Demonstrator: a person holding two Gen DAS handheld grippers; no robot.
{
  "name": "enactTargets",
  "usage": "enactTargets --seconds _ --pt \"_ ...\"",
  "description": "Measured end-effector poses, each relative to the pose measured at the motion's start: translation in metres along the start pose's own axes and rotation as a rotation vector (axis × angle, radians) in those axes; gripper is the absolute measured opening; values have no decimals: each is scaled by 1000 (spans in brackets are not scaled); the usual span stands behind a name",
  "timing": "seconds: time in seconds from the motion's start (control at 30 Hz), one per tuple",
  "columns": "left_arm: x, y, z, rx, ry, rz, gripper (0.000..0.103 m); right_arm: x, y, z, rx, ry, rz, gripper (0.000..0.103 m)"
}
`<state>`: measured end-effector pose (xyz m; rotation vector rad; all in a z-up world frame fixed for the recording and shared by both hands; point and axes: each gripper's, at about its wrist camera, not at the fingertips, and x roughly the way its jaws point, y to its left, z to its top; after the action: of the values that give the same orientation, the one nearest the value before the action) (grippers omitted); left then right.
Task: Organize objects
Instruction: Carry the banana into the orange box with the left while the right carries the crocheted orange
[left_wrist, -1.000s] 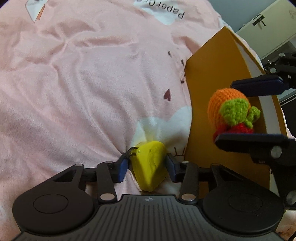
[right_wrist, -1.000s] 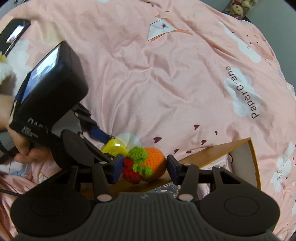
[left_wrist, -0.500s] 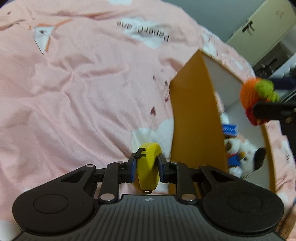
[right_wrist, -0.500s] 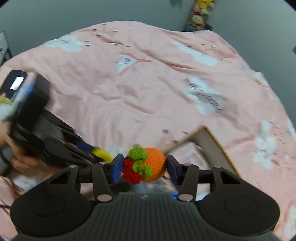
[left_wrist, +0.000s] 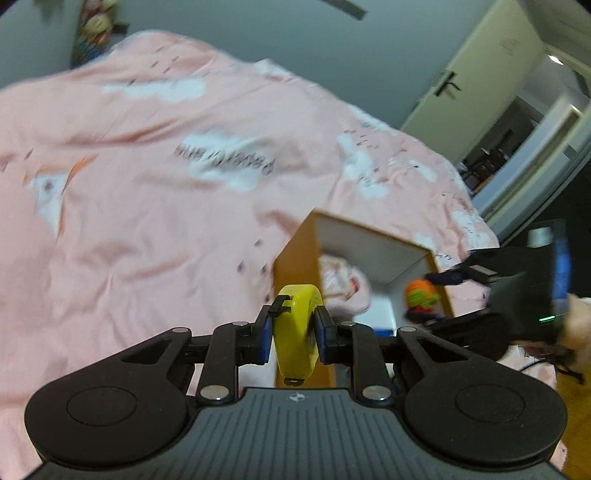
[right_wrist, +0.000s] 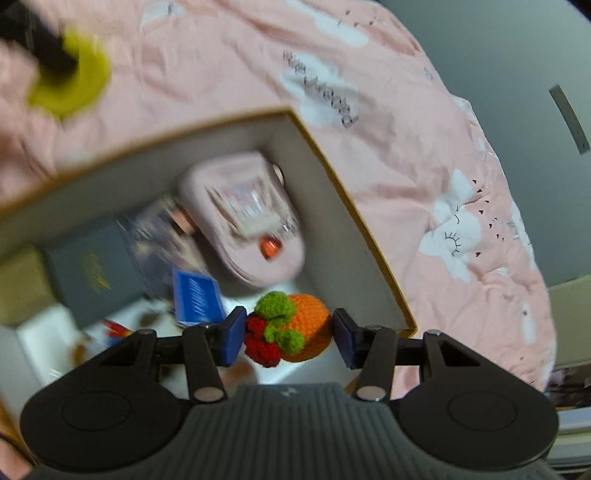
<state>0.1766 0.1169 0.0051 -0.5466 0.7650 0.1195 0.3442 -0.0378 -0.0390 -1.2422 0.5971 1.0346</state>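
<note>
My left gripper (left_wrist: 294, 326) is shut on a yellow round tape measure (left_wrist: 297, 332), held above the pink bedspread beside the orange box (left_wrist: 295, 254). The tape measure also shows blurred at top left of the right wrist view (right_wrist: 70, 85). My right gripper (right_wrist: 289, 334) is shut on a crocheted orange fruit (right_wrist: 295, 330) with green and red bits, held over the open box (right_wrist: 354, 221). That fruit and the right gripper (left_wrist: 424, 295) show at the right of the left wrist view.
The box holds a pink pouch (right_wrist: 243, 218), a dark grey booklet (right_wrist: 92, 273), a blue card (right_wrist: 197, 297) and other small items. The pink bedspread (left_wrist: 147, 206) lies all around. A door (left_wrist: 476, 81) and doorway are at the far right.
Both grippers have risen with their objects. The right gripper has swung over the box's open top; the left has lifted the tape measure off the bedspread.
</note>
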Motion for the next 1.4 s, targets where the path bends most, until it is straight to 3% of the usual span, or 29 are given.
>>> enactTargets --seconds 0.17,0.4,0.53,0.63,0.93,1.1,1.2,1.4 --pt "17 -26 16 73 12 -41 26 40 -7 -3 -35 61 -4 53" --pt "53 -55 24 151 60 -76 26 67 -13 -6 -44 70 -1 53" --pt "72 -65 26 165 87 -104 26 65 -17 -12 -26 43 -32 57" --pt "89 -74 26 184 106 -113 26 51 -23 -19 15 -20 -96 66" --pt "145 -96 15 213 207 -114 26 -25 -34 -65 450 -224 -232 60" --pt "176 -112 7 254 244 -70 26 -29 -36 -89 731 -223 -275 57" --pt "191 -116 3 260 269 -59 26 -25 -34 -99 816 -250 -234 56" --pt "209 -123 -4 324 303 -40 24 -14 -36 -105 847 -246 -240 56"
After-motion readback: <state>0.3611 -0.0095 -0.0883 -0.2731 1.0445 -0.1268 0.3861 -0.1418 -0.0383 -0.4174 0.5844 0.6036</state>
